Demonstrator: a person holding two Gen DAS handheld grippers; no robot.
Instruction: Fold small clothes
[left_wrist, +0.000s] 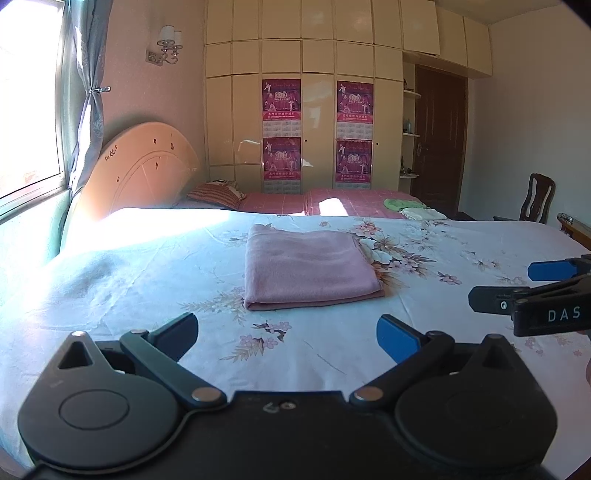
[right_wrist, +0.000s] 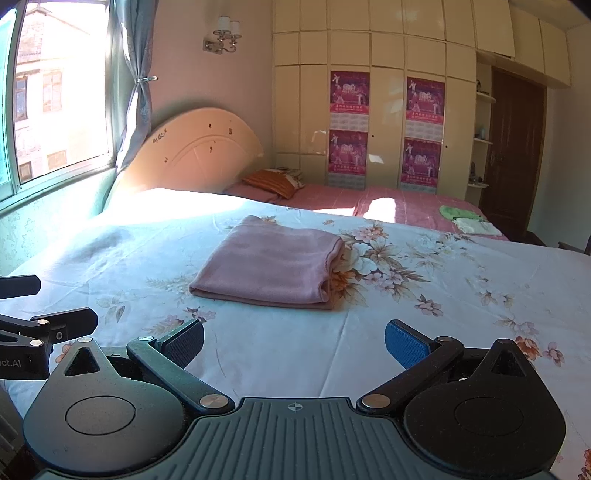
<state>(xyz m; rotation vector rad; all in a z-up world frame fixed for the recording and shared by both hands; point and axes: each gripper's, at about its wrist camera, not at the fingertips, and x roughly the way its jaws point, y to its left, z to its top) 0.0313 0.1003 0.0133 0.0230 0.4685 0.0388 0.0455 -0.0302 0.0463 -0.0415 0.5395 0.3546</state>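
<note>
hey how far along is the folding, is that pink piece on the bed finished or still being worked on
Done: the pink garment lies folded in a neat rectangle on the floral bedsheet. In hand: nothing; the left gripper and right gripper are both open and empty, short of it. Possibly left: a green cloth and a pale one on the pink bed behind; whether they are folded is unclear.

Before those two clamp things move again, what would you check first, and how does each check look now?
1. Left hand-held gripper open and empty: ok.
2. Right hand-held gripper open and empty: ok.
3. Pink cloth folded flat on the floral bedsheet: ok.
4. Cloth free of both grippers: ok.
5. More clothes to fold: a green and pale pile lies on the far pink bed; whether already folded, cannot tell.
</note>
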